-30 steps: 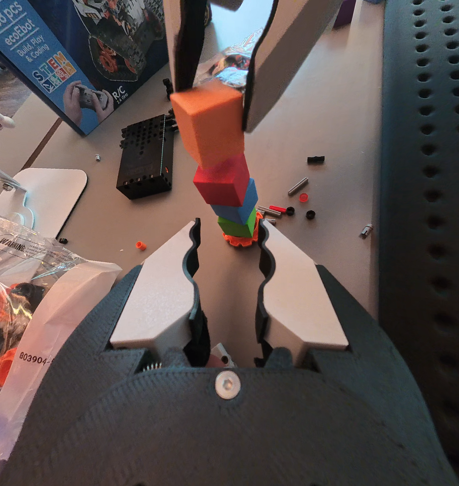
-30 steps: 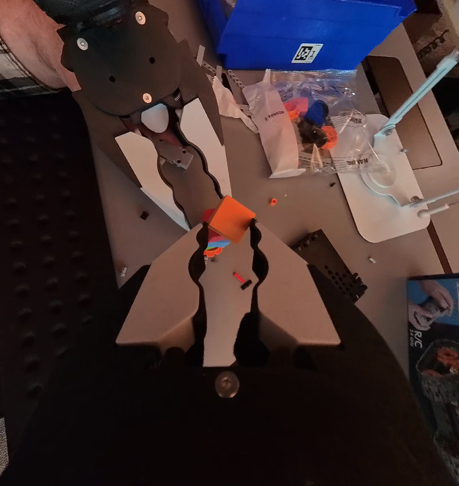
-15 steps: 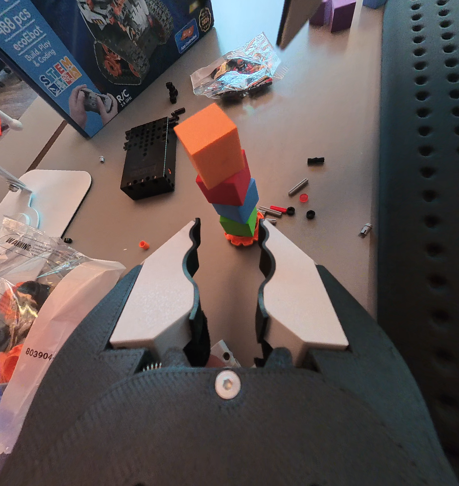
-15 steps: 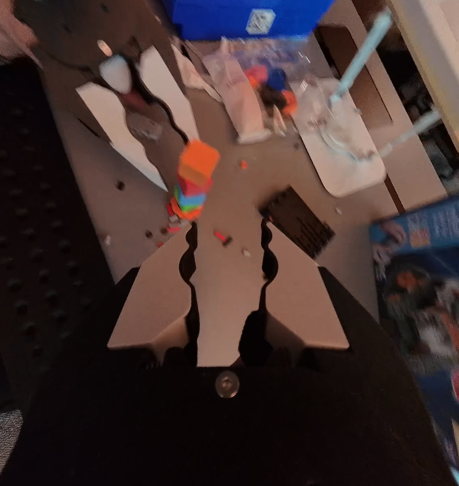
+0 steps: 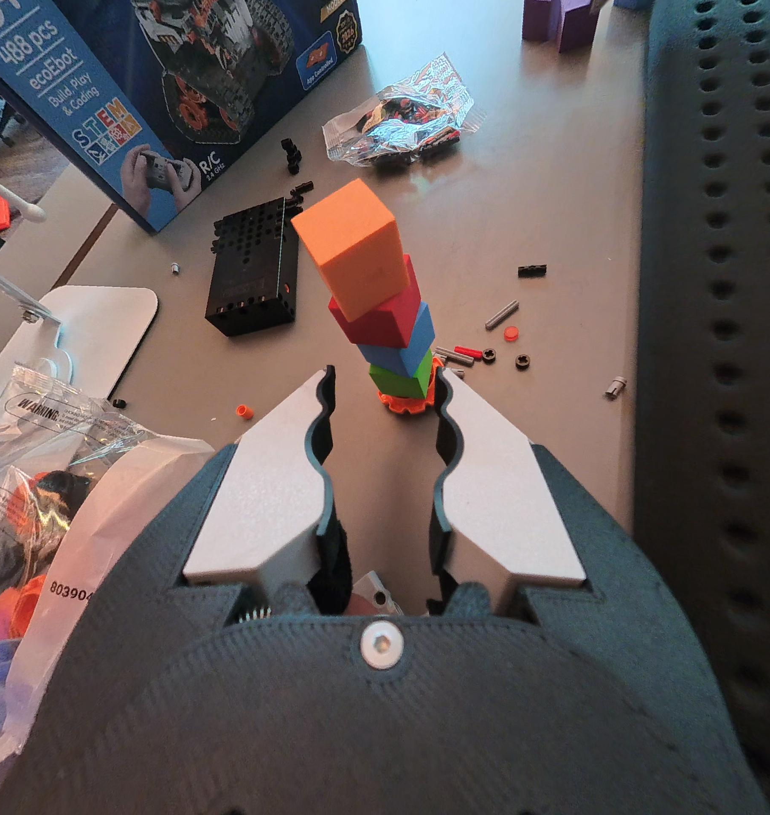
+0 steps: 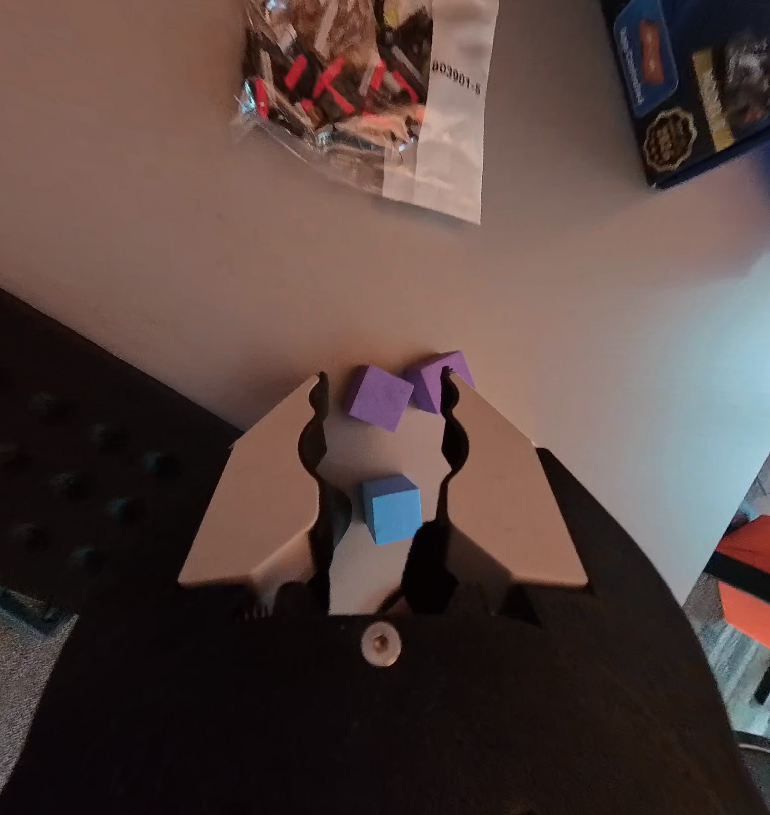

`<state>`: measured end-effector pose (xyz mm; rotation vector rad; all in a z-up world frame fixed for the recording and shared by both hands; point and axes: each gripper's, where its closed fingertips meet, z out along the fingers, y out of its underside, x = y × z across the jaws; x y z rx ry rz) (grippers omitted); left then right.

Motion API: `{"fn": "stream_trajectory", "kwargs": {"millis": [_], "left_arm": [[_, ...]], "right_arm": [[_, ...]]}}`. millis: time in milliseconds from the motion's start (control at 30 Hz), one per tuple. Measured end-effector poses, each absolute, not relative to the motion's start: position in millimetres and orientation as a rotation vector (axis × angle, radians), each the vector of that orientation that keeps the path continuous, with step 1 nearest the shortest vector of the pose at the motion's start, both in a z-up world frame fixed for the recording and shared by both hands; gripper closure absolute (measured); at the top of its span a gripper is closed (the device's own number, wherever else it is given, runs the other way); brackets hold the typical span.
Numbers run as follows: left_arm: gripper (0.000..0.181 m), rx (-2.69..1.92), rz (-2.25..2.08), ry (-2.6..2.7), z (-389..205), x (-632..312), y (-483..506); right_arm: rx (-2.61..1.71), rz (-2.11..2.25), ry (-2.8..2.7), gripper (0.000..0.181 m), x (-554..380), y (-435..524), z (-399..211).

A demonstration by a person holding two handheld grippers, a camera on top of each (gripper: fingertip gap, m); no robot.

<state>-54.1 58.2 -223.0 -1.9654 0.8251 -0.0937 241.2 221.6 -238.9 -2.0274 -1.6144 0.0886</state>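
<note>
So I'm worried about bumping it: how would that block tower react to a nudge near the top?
The tower would probably topple: its cubes sit twisted and offset, and it looks to lean. The orange cube on top overhangs the red cube, so it would likely slide off first. The orange gear underneath is a narrow base, so the whole stack may rock.

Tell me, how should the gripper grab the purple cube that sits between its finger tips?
Probably from straight above, closing on two opposite flat side faces of the nearer purple cube. It lies turned at an angle to the open right gripper, so twisting the gripper to square up with those faces should help. The second purple cube sits close on one side, so the fingers would do better on the free sides.
</note>
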Motion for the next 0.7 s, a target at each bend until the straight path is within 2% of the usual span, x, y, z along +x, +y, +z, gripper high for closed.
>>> {"fn": "stream_trajectory", "kwargs": {"millis": [67,200,367,700], "left_arm": [[0.137,-1.969,-0.093,0.822,-224,-55,59],[0.137,-1.975,-0.096,0.823,-226,-54,59],[0.137,-1.973,-0.096,0.825,-225,-54,59],[0.136,-1.955,-0.117,0.799,-221,-56,59]], "right_arm": [[-2.065,0.072,-1.582,0.134,249,223,-244],[-2.125,0.063,-1.546,0.153,258,224,-254],[-2.103,0.127,-1.540,0.155,249,220,-253],[-1.486,0.527,-1.795,0.155,83,127,-139]]}}
